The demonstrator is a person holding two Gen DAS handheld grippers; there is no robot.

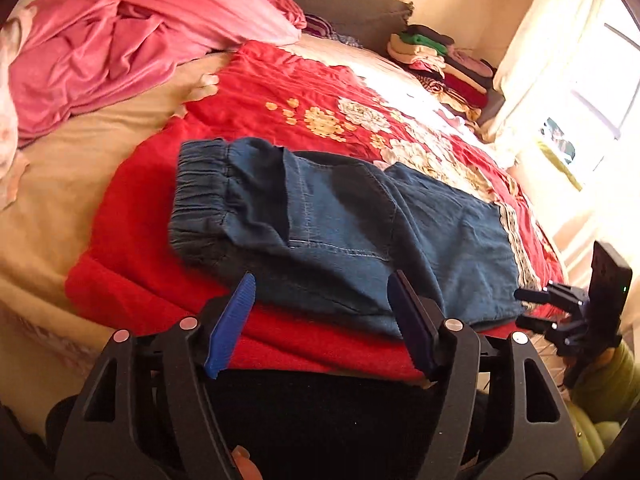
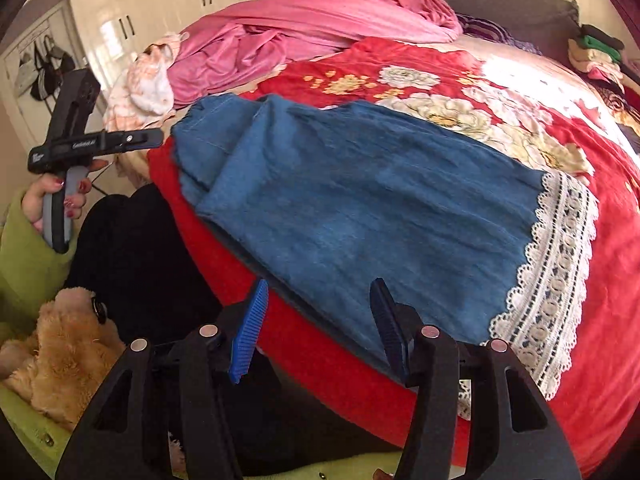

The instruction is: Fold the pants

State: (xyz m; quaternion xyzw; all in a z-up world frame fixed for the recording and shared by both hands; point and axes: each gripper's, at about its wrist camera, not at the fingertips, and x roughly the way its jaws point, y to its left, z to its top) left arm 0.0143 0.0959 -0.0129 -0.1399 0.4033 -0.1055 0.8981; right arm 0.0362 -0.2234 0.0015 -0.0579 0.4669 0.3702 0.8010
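Lying lengthwise along the near edge of the bed (image 1: 48, 208), on a red floral blanket (image 1: 280, 92), the blue denim pants (image 1: 360, 236) run with their long axis left to right across the person's front: the gathered elastic waistband (image 1: 200, 196) points to the left, and the lace-trimmed hem (image 2: 552, 280) points to the right. The legs appear already laid one over the other, so the garment reads as a single long strip, and the next fold is probably end to end along that axis. The left gripper (image 1: 322, 316) hovers at the near long edge, just short of the cloth and nearer the waistband half, its blue pads spread wide with nothing between them. The right gripper (image 2: 318, 318) hovers likewise at the near edge, closer to the hem end, its jaws also parted and empty. Each gripper therefore has its own end within reach: left for the waist, right for the hem. Beyond the pants, well apart from them, lie a pink sheet (image 1: 132, 40) and a stack of folded clothes (image 1: 444, 64) at the far side.
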